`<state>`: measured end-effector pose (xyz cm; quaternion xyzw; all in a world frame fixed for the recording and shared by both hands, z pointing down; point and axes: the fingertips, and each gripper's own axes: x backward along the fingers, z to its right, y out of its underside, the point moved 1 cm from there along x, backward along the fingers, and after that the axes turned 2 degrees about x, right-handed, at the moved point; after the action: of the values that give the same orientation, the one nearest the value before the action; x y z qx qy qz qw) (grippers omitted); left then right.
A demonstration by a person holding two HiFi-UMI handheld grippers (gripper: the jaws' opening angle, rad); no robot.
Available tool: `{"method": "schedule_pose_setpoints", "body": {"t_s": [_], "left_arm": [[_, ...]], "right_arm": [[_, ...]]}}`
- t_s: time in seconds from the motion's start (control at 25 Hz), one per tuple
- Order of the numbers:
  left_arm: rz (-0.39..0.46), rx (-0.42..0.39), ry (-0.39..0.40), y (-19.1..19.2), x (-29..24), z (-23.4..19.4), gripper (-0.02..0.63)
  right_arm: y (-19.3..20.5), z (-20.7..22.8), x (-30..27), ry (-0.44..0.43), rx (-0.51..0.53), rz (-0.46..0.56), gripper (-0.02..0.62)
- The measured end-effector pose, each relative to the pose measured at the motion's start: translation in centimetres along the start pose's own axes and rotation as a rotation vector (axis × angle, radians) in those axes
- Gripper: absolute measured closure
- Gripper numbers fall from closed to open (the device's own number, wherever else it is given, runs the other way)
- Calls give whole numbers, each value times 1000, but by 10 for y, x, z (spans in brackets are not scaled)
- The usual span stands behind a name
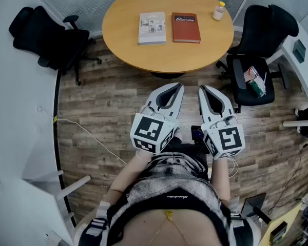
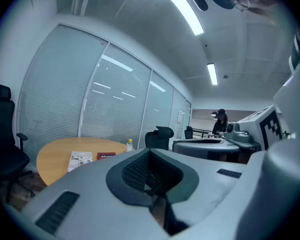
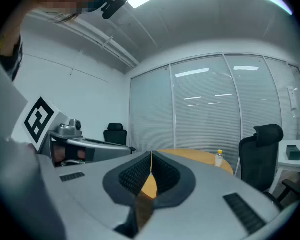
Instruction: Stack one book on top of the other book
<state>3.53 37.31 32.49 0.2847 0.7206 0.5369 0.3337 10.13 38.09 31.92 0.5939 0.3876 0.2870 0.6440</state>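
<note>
Two books lie side by side on the round wooden table (image 1: 143, 55): a pale grey-white book (image 1: 152, 28) on the left and a red-brown book (image 1: 186, 27) on the right, both flat and apart. In the left gripper view the pale book (image 2: 80, 159) and the red book (image 2: 106, 156) appear far off. My left gripper (image 1: 177, 87) and right gripper (image 1: 203, 89) are held close to my body, well short of the table, over the wood floor. Both are shut with nothing between the jaws.
A small yellow-capped bottle (image 1: 218, 11) stands at the table's right edge. Black office chairs sit left (image 1: 46, 37) and right (image 1: 259, 50) of the table; the right one holds some items. A white curved desk (image 1: 20, 137) runs along the left. A cable (image 1: 87, 137) crosses the floor.
</note>
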Motion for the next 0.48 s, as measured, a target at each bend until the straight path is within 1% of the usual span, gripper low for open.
{"method": "schedule_pose_setpoints", "body": {"t_s": [0.12, 0.28, 0.48], "left_arm": [[-2, 5, -4, 2, -3, 7, 587], [-5, 12, -7, 5, -9, 15, 586], [-6, 24, -23, 9, -17, 20, 586]], "right_arm": [[-2, 3, 6, -25, -1, 24, 569], [3, 14, 10, -29, 5, 25, 568], [13, 31, 12, -35, -29, 16, 569]]}}
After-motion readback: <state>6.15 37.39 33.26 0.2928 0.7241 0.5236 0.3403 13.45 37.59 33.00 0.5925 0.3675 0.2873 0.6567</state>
